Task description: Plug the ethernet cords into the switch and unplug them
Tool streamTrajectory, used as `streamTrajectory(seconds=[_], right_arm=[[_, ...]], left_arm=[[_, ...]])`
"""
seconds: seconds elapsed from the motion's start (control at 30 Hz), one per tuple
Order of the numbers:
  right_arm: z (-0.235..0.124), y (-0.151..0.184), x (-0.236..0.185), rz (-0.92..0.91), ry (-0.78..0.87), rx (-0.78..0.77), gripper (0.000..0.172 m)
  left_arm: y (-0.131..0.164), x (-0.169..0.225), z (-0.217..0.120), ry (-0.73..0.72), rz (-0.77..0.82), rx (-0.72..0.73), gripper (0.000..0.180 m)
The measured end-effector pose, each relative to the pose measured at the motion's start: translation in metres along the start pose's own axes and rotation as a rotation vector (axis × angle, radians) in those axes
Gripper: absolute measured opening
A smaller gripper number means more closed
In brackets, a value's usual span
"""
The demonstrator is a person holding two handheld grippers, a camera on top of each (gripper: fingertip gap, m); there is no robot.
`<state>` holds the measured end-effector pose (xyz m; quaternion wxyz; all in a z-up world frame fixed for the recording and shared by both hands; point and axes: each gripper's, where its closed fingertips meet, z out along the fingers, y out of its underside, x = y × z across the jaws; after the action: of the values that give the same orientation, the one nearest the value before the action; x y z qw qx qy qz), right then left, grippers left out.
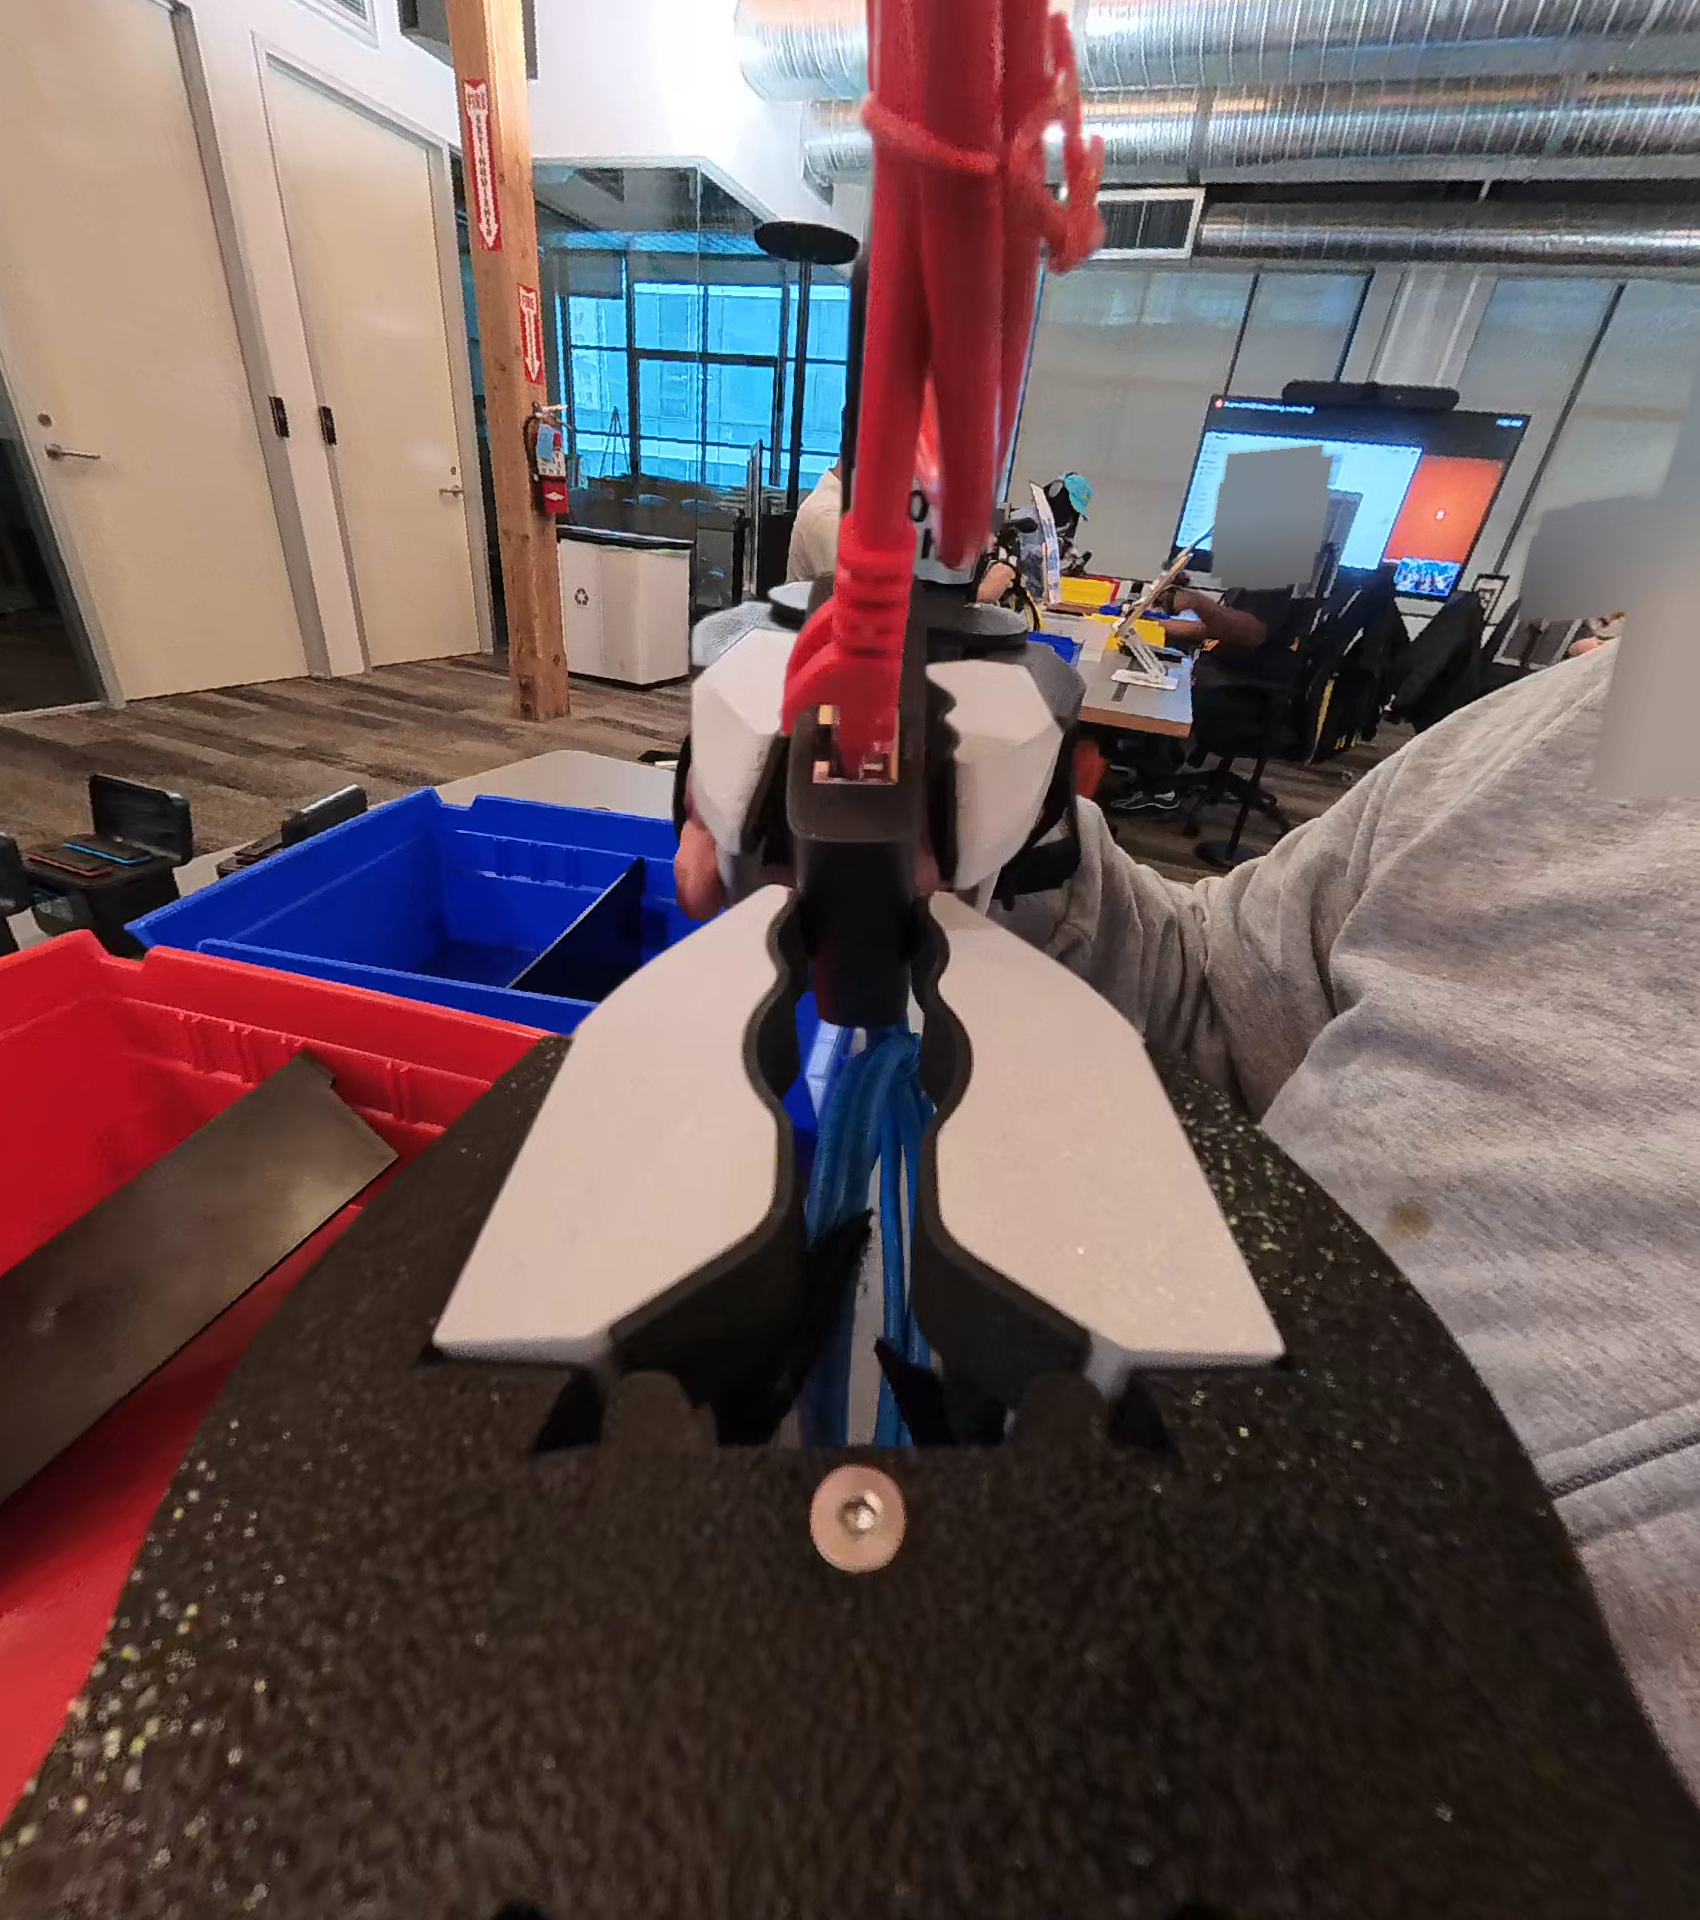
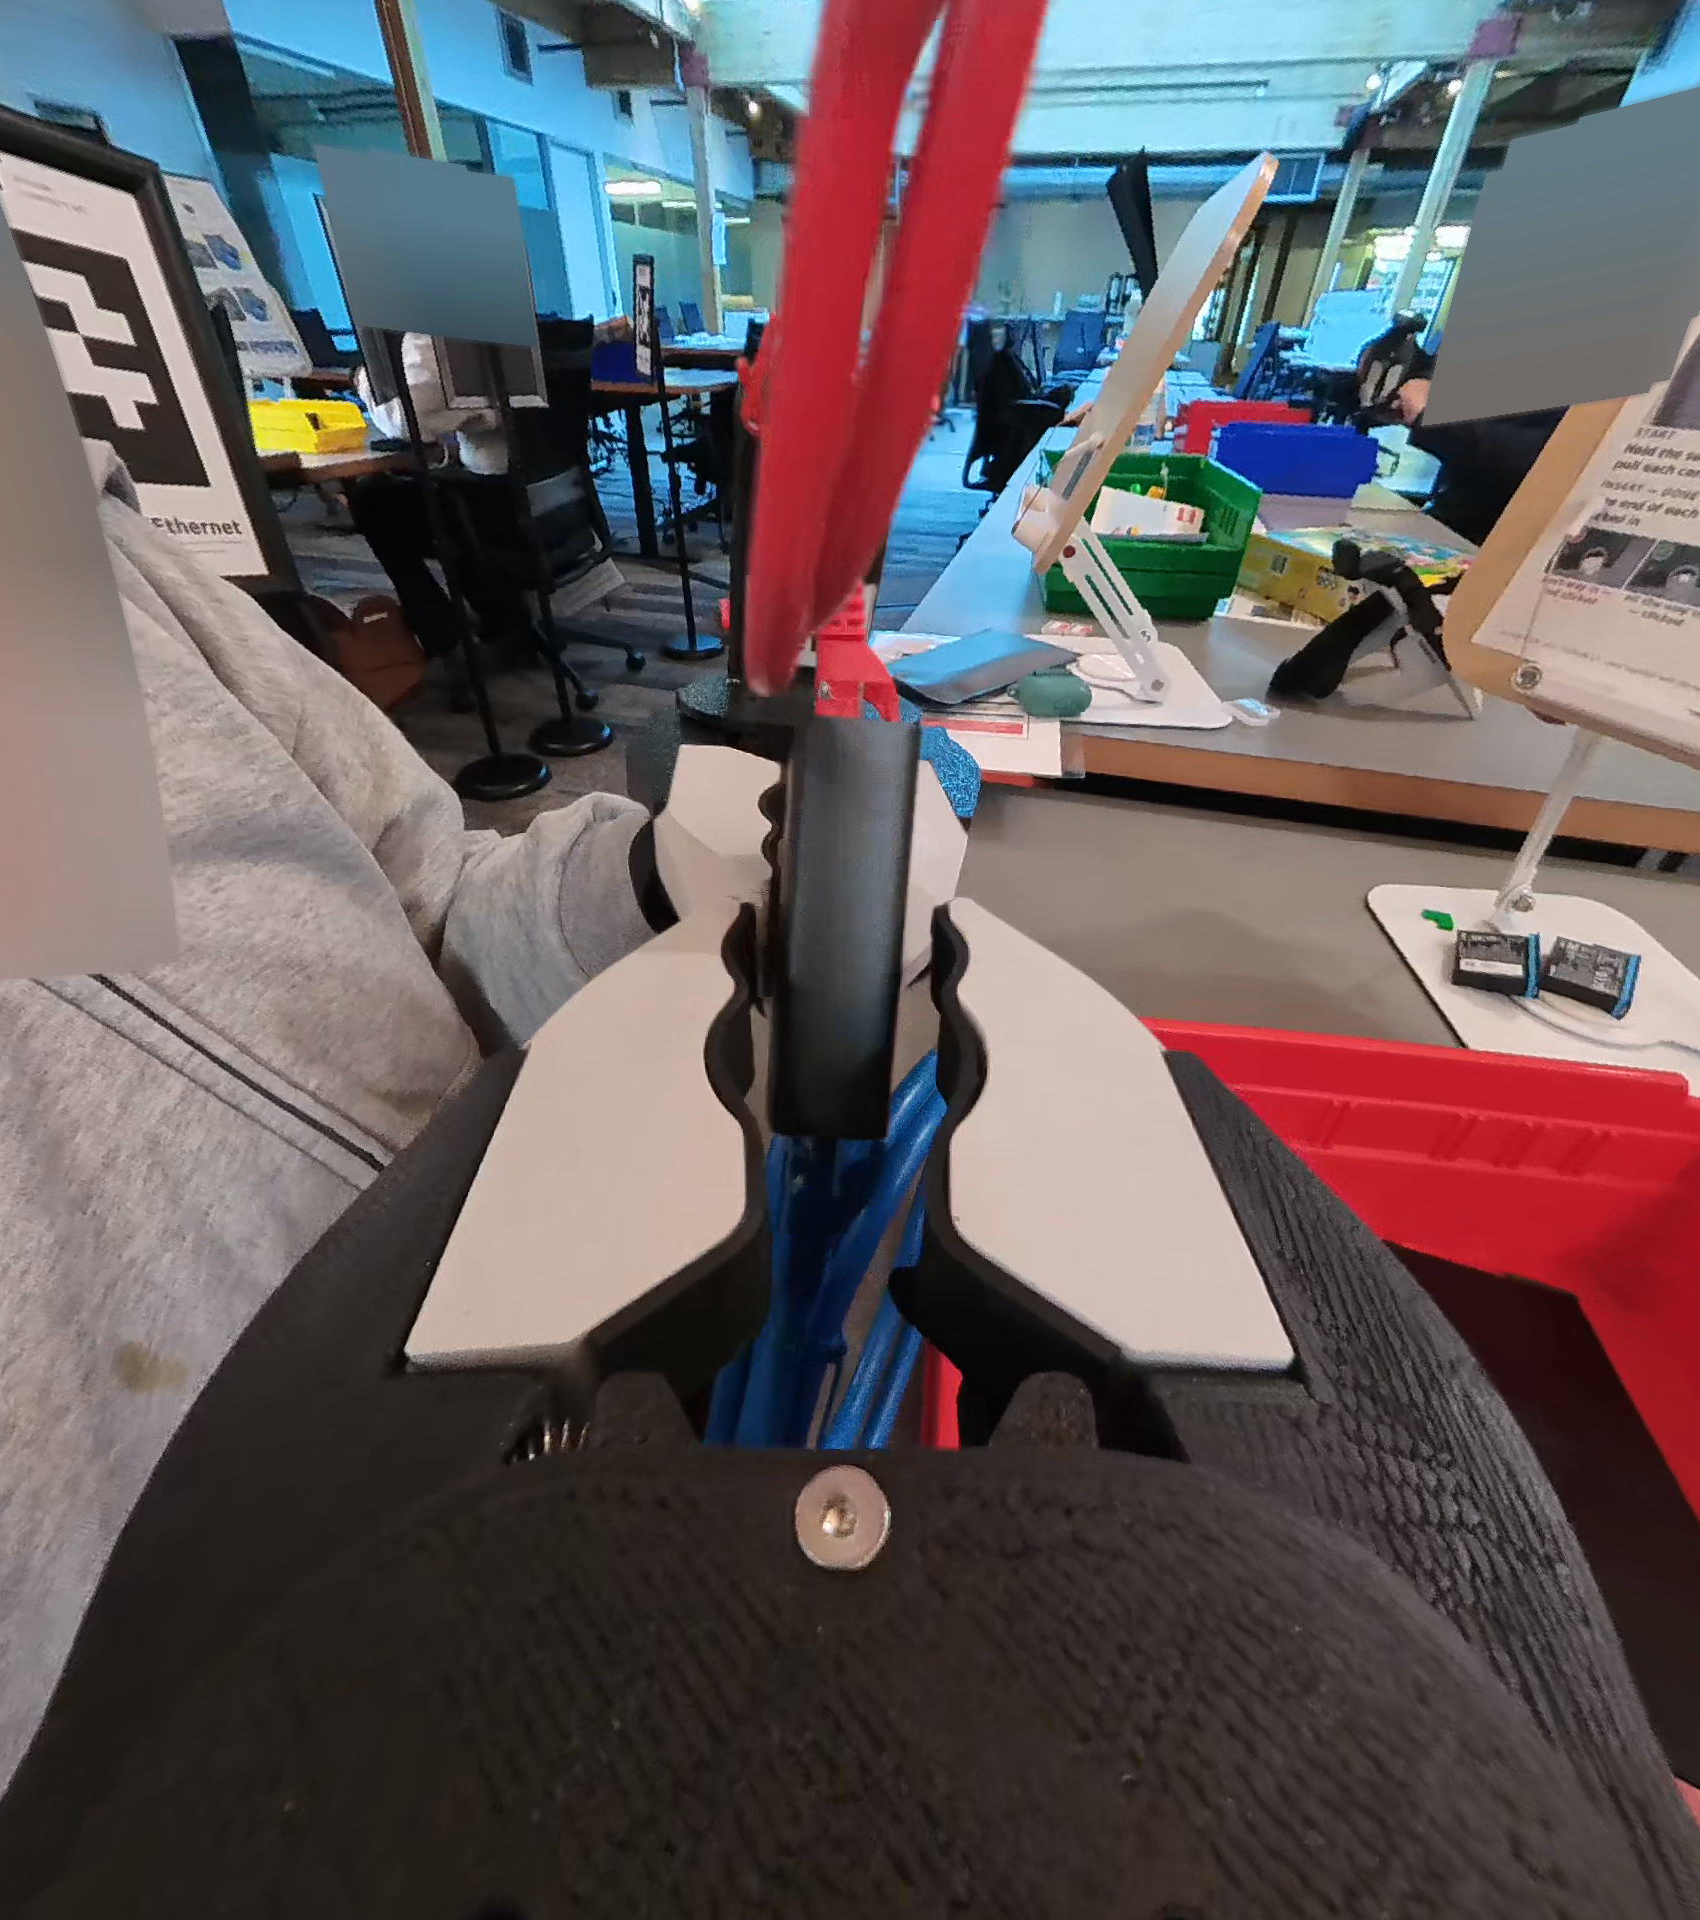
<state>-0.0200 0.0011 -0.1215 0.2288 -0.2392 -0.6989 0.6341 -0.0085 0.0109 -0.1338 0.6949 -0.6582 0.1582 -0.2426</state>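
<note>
A black switch [image 1: 851,821] stands on end between both grippers. A red ethernet plug [image 1: 861,665] sits in a port at its top, and the bundled red cord [image 1: 939,312] rises above. Blue cords [image 1: 877,1143] hang below. My left gripper [image 1: 856,935] is shut on the switch's lower part. My right gripper [image 2: 841,966] faces it from the other side. Its fingers stand around the switch [image 2: 835,935], with a visible gap at the right pad, so it is open. The left gripper [image 2: 815,831] shows beyond, gripping the switch. The red cord [image 2: 856,312] and blue cords [image 2: 825,1247] also show here.
A red bin [image 1: 46,1091] holding a black sheet [image 1: 129,1247] lies below left, with a blue divided bin [image 1: 410,904] behind it. A person's grey sleeve [image 1: 1448,1039] is close on the right. In the right wrist view, the red bin [image 2: 1448,1143] and an instruction board on a stand [image 2: 1656,520] are on the grey table [image 2: 1241,914]. The tips of both grippers are at nearly the same place.
</note>
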Motion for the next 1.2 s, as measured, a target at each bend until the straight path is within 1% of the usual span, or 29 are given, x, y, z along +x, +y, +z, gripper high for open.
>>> streamTrajectory(seconds=[0.1,0.27,0.37,0.43,0.53,0.6,0.73,0.9,0.97,1.03,1.13,1.2], right_arm=[[0.002,0.001,-0.004,0.010,-0.033,-0.005,0.020],[0.003,0.001,-0.006,0.003,-0.041,-0.012,0.020],[0.002,0.000,-0.004,-0.015,-0.019,-0.004,0.019],[0.000,-0.002,-0.002,-0.030,0.005,0.003,0.019],[-0.006,-0.008,0.007,-0.047,0.063,0.030,0.019],[-0.011,-0.016,0.015,-0.064,0.113,0.057,0.019],[-0.028,-0.040,0.040,-0.162,0.283,0.096,0.020],[-0.065,-0.074,0.076,-0.379,0.607,0.126,0.019],[-0.082,-0.082,0.088,-0.464,0.743,0.118,0.019],[-0.099,-0.085,0.098,-0.533,0.861,0.093,0.019],[-0.120,-0.084,0.108,-0.593,0.968,0.051,0.019],[-0.131,-0.083,0.112,-0.608,1.009,0.038,0.019]], left_arm=[[0.002,0.002,0.002,0.002,0.021,-0.008,0.019],[0.003,0.002,0.001,-0.008,0.050,0.002,0.019],[0.001,0.001,0.002,-0.033,0.065,0.015,0.019],[-0.002,-0.004,0.000,-0.069,0.072,0.033,0.026],[-0.014,-0.011,-0.011,-0.105,0.055,0.107,0.037],[-0.022,-0.023,-0.021,-0.168,0.043,0.151,0.041],[-0.033,-0.050,-0.037,-0.331,0.060,0.195,0.041],[-0.039,-0.078,-0.039,-0.488,0.138,0.132,0.042],[-0.044,-0.086,-0.034,-0.503,0.168,0.104,0.043],[-0.057,-0.094,-0.027,-0.504,0.209,0.073,0.043],[-0.085,-0.103,-0.013,-0.490,0.270,0.025,0.045],[-0.102,-0.101,-0.001,-0.431,0.307,0.013,0.051]])
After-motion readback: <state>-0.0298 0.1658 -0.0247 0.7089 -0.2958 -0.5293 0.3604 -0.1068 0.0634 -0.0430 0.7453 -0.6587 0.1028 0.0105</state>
